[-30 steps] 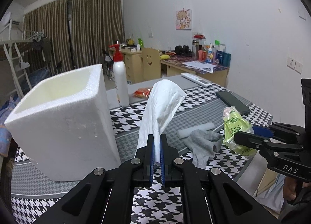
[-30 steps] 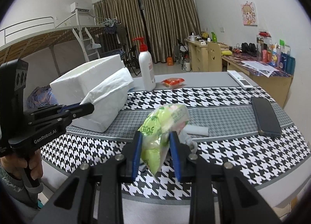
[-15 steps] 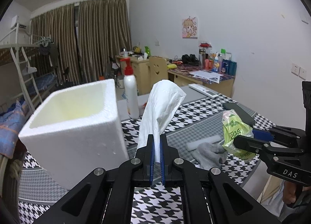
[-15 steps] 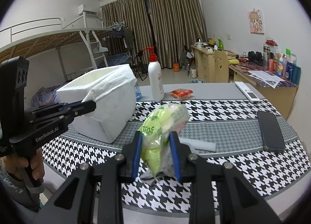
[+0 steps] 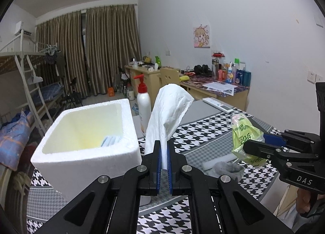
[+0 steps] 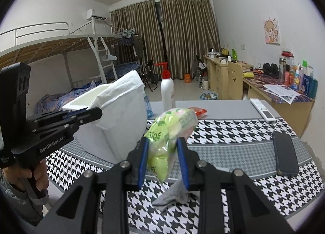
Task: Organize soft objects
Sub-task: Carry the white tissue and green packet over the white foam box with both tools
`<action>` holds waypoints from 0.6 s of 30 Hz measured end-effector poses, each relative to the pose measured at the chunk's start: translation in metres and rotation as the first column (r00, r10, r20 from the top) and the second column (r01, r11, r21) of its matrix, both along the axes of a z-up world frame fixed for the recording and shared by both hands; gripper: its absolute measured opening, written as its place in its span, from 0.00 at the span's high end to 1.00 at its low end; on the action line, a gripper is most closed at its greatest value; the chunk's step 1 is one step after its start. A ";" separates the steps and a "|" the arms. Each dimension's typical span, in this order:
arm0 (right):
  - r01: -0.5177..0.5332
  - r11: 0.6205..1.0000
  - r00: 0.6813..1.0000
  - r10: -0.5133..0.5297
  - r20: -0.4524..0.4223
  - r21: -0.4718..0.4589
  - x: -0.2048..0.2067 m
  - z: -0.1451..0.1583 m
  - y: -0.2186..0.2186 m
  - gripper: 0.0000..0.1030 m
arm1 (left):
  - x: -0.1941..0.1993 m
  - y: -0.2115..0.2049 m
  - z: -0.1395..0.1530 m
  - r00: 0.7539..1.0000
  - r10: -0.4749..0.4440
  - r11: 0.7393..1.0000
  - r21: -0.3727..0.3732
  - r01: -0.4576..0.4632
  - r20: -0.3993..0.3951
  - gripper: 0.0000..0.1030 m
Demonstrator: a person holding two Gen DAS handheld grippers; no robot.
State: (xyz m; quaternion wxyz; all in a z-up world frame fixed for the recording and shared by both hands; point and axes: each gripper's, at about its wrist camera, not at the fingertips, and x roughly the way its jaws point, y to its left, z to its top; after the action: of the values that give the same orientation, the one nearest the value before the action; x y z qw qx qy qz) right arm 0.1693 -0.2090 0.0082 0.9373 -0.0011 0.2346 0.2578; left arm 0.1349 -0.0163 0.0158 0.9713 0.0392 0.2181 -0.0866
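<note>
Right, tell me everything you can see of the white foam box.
The white foam box is an open-topped, thick-walled container that looks like expanded polystyrene, with a grainy surface and rounded rim. Its inside is tinged yellowish, and something pale blue lies at the bottom, too unclear to name. It stands upright on the houndstooth tablecloth, in front of the pump bottle. From the right wrist view the held white tissue overlaps its rim; contact cannot be told.

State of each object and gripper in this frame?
left gripper: shut on white tissue, lifted.
right gripper: shut on green packet, lifted.
foam box: upright, open-topped.
grey sock: lying on table.
pump bottle: upright.
</note>
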 end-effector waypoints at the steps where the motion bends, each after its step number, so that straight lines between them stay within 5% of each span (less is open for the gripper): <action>1: -0.002 1.000 1.000 0.002 0.005 0.000 0.001 0.002 0.001 0.68 | 0.001 -0.001 0.001 1.000 0.001 1.000 0.002 -0.001 0.002 0.95; 18: -0.028 0.999 0.997 0.026 0.072 0.022 0.013 0.028 0.012 0.68 | 0.008 0.017 0.030 0.996 0.045 0.999 -0.002 -0.045 0.073 0.95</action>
State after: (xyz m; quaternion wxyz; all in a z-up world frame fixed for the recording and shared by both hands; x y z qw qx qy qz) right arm 0.1821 -0.1972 0.0358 0.9414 -0.0026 0.1979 0.2730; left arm 0.1427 0.0003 0.0455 0.9803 0.0372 0.1835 -0.0632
